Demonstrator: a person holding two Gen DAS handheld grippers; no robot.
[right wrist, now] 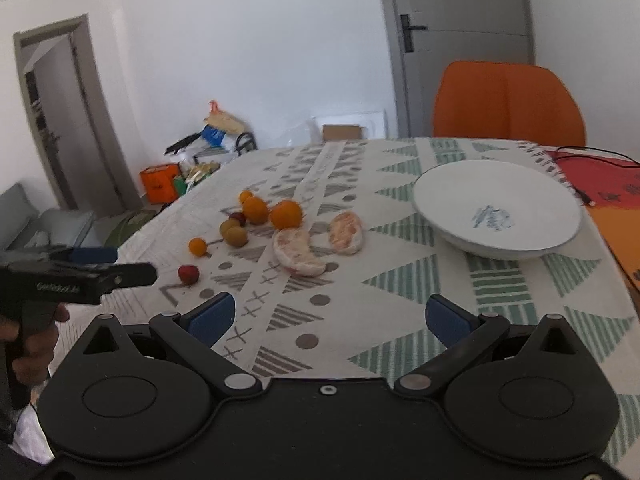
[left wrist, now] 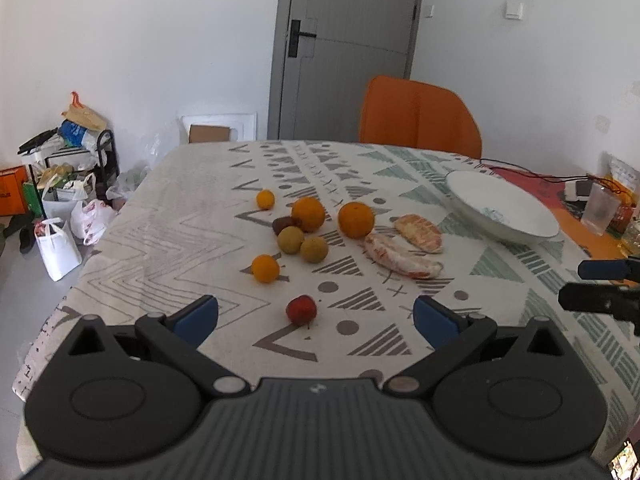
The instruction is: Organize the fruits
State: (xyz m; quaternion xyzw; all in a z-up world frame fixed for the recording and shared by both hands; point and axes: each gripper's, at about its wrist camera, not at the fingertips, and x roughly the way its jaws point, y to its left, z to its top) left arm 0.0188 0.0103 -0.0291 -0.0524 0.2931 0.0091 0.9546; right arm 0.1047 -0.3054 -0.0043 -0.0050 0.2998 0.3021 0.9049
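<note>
Scattering across the patterned tabletop (left wrist: 180, 220), the fruits are seen in a loose cluster left of centre. Two large oranges (left wrist: 308, 214) sit side by side at the back, with a small dark fruit (left wrist: 282, 225) touching the left one. Two greenish-brown fruits (left wrist: 291, 240) lie just in front, close together. A small orange (left wrist: 265, 199) is set apart at the far left, another (left wrist: 265, 268) nearer, and a red fruit (left wrist: 301, 309) is found closest to the left hand-held gripper (left wrist: 316, 314), between its blue pads but not touched. Two peeled citrus pieces (right wrist: 298, 252) lie to the right of the oranges, just beside each other. Further right, a white bowl (right wrist: 440, 200) is seen, nothing in it, well apart from the cluster. Both pairs of fingers are held wide apart, nothing gripped; the right hand-held gripper (right wrist: 330, 316) hovers over bare cloth in front of the bowl. An orange chair (right wrist: 508, 100) stands behind the tabletop, before a grey door (left wrist: 348, 40).
</note>
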